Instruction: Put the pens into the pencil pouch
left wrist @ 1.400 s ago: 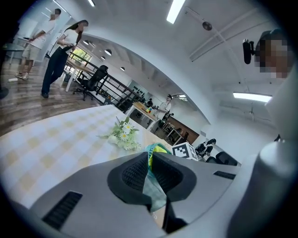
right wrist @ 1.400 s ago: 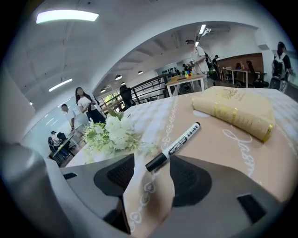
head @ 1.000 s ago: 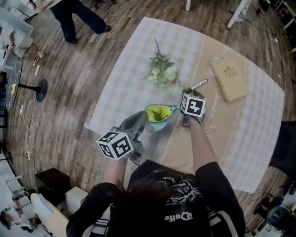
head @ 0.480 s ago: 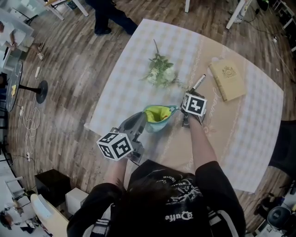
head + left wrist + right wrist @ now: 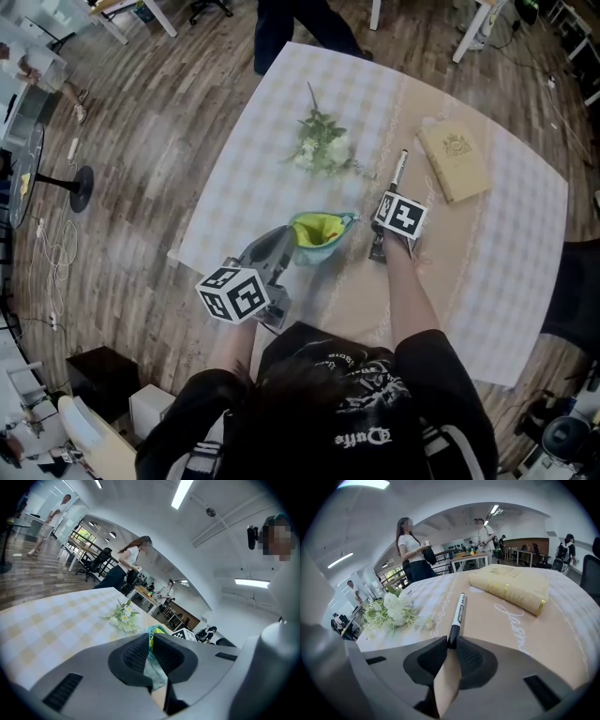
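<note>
The left tongs (image 5: 150, 639) are clamped on the rim of the open teal pouch (image 5: 319, 234) near the bench's (image 5: 525, 234) front edge, while the right tongs (image 5: 452, 644), jaws just closing, nip the black end of the pen (image 5: 458, 613), which lies between the flowers (image 5: 322, 150) and the book (image 5: 455, 164).

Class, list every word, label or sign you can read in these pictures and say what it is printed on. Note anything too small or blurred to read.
"Jasm": white cursive on the tan table runner; the remaining letters cannot be made out.
"Duffe", roughly: stylised white print on the person's black shirt; the reading is uncertain.
Label on the barrel of the pen: too small to read.
Gold emblem on the book: no legible words.
</note>
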A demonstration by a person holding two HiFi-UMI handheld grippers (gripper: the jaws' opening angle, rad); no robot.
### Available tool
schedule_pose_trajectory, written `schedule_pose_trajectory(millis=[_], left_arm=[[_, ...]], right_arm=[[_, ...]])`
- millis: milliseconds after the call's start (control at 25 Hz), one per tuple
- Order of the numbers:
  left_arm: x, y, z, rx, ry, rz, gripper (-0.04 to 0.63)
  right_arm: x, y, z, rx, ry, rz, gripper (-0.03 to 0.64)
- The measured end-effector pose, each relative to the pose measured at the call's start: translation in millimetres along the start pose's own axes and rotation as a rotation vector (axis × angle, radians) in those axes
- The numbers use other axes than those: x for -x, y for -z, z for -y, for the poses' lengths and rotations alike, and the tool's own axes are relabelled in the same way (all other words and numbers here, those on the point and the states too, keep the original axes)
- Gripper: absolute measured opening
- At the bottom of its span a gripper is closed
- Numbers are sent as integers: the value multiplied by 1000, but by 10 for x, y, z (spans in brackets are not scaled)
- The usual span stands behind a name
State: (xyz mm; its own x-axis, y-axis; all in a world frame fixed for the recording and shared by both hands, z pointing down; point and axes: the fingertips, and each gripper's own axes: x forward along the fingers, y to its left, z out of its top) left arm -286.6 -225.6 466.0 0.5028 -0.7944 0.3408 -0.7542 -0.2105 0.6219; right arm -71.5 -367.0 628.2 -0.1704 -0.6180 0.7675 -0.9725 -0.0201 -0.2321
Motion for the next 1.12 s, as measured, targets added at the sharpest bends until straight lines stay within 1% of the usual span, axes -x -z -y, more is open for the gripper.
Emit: schedule_pose_trajectory(millis=[160,400,880,1000,1120], left_arm=[[6,-3,69,-15,12,17,44],[54,87,216,-24,33,13,44],[188,234,419,-44,40,30,44],[206,275,465,-56,31,32,44],[207,308,526,-100,9,27,44]], right_arm=[[108,-29,65,7,-22,21,69],[347,62,224,32,-34,48,67],[846,129,336,246,-33,142,66],[969,142,368,270,-39,165,66],[1100,155,416,266,-56,181,66]])
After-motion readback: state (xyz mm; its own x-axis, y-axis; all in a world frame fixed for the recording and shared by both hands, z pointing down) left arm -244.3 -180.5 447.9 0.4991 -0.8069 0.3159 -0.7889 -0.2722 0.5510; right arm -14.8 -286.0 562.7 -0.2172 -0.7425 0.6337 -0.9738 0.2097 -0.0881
